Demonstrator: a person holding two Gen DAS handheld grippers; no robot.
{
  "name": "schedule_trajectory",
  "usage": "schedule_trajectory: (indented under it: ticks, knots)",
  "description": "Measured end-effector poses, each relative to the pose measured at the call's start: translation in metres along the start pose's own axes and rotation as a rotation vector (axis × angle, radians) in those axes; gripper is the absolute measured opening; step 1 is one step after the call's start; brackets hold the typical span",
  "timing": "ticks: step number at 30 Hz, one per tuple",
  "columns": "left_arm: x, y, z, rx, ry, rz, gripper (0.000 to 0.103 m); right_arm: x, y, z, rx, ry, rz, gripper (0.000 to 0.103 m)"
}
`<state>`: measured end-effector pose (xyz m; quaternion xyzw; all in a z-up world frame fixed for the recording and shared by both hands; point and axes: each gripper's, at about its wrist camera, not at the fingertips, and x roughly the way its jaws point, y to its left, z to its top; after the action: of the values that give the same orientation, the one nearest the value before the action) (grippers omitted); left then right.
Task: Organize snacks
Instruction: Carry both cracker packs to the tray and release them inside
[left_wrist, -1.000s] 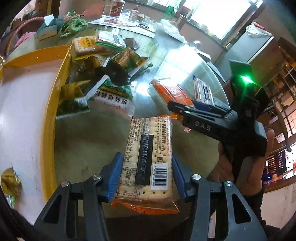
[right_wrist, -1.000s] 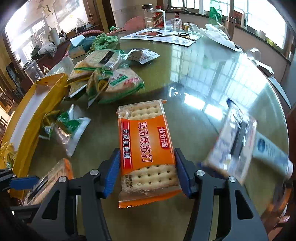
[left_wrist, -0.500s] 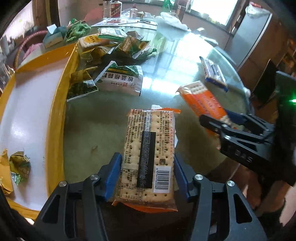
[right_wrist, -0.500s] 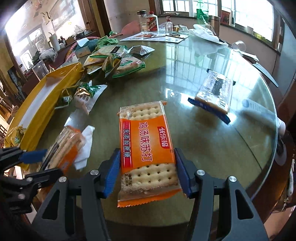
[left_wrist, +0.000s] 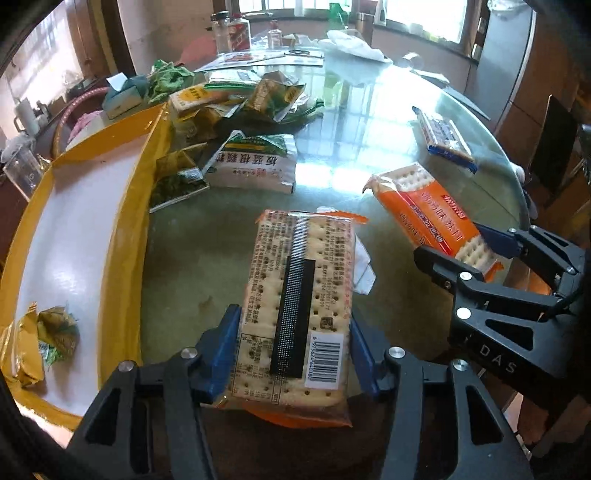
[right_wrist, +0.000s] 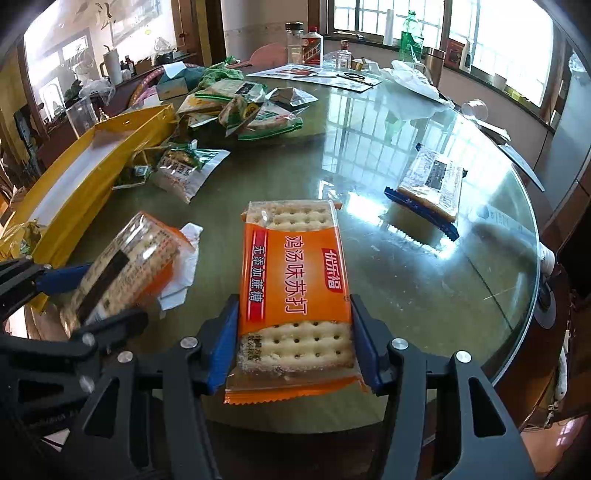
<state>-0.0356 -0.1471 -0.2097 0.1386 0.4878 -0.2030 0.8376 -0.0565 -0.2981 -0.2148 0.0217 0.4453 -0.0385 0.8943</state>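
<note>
Two cracker packs (left_wrist: 295, 306) (right_wrist: 295, 284), each between gripper (left_wrist: 293, 354) (right_wrist: 293, 339) pads.

A round glass-topped table (right_wrist: 424, 155) fills the room's middle, its surface mirroring the gridded windows (right_wrist: 364, 16) along the far wall. Daylight pours through them, bright at the right. Dark wooden cabinets (left_wrist: 546, 66) stand beyond the table's right edge, and a cluttered sideboard (right_wrist: 122, 70) beyond its left.
</note>
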Motion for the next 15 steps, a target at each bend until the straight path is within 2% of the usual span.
schedule_trajectory:
  ticks: [7, 12, 15]
  knots:
    - [-0.012, 0.006, -0.011, -0.054, -0.022, -0.003, 0.054, -0.006, 0.01, -0.006, -0.002, 0.009, 0.009, 0.057]
    - [-0.027, 0.014, -0.018, -0.098, -0.062, -0.032, 0.054, -0.016, 0.01, -0.011, 0.052, -0.002, 0.073, 0.057]
    - [-0.035, 0.018, -0.018, -0.117, -0.079, -0.04, 0.054, -0.026, 0.013, -0.01, 0.057, -0.034, 0.053, 0.057]
